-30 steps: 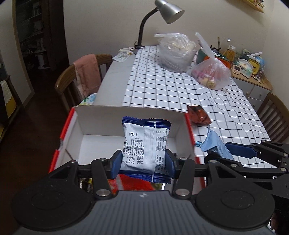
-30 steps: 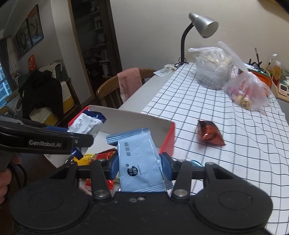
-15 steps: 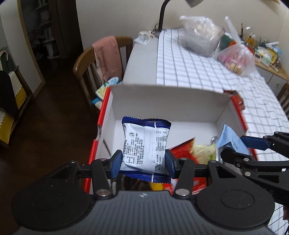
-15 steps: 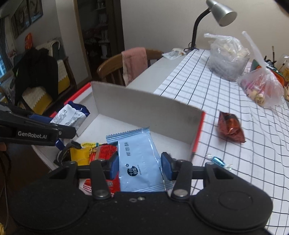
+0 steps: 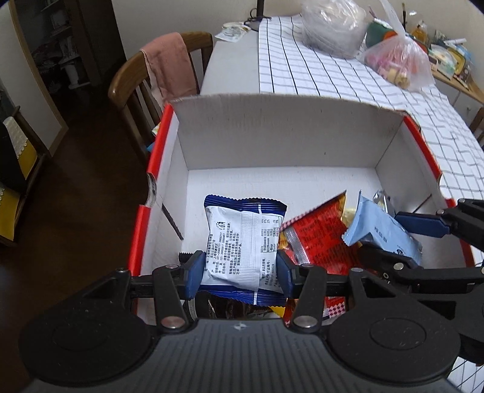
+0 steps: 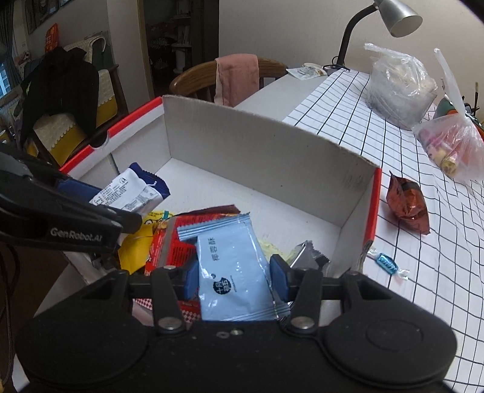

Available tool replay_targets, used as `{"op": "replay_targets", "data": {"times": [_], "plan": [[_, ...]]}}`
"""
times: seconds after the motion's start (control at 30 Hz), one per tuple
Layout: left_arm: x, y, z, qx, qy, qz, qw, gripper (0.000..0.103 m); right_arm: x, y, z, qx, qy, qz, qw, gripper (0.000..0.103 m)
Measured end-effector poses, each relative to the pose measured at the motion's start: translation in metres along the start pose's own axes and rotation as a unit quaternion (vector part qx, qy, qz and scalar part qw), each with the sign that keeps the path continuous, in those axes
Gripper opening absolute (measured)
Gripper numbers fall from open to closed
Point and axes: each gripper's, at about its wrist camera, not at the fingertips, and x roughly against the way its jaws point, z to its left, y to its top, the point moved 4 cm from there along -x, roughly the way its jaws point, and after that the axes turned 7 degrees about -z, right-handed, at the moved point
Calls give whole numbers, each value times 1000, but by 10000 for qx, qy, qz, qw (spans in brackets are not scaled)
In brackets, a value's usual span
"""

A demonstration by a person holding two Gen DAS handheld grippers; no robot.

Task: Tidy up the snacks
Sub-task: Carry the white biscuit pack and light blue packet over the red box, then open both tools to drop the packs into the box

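While your left gripper has its jaws clamped on the white packet with dark blue ends, your right gripper has its jaws pressed against both sides of the pale blue packet. Both packets hang over the inside of the box, the open cardboard one with white walls and red outer edges. The white packet sits toward the left side of the box, and the pale blue packet toward its right side, tilted up. Beneath them, on the near part of the box floor, lie a red packet, a yellow packet and a silver wrapper, overlapping one another; the far part of the box floor shows bare white card. Outside the box, just beside its right wall, a small blue-wrapped candy lies on the checked tablecloth, and a dark red snack bag lies a little farther out. Well beyond the box on the table stand two clear plastic bags and a grey desk lamp. Behind the box, off the table edge, a wooden chair carries a pink cloth.
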Motion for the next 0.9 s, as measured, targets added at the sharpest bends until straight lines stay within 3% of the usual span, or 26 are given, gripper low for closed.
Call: {"op": "replay_targets", "data": {"times": [0.27, 0.43, 0.67, 0.9], "plan": [[-4, -5, -6, -138, -51, 89, 9999, 50, 1, 0, -2, -36, 15, -14, 10000, 49], [0, -6, -8, -153, -89, 27, 9998, 50, 7, -1, -5, -162, 132, -57, 9998, 56], [18, -5, -9, -150, -180, -184, 9996, 55, 19, -1, -6, -327, 254, -127, 9991, 57], [37, -2, -12, -149, -329, -424, 9984, 59, 40, 4, -11, -501, 335, -361, 9975, 66]]}}
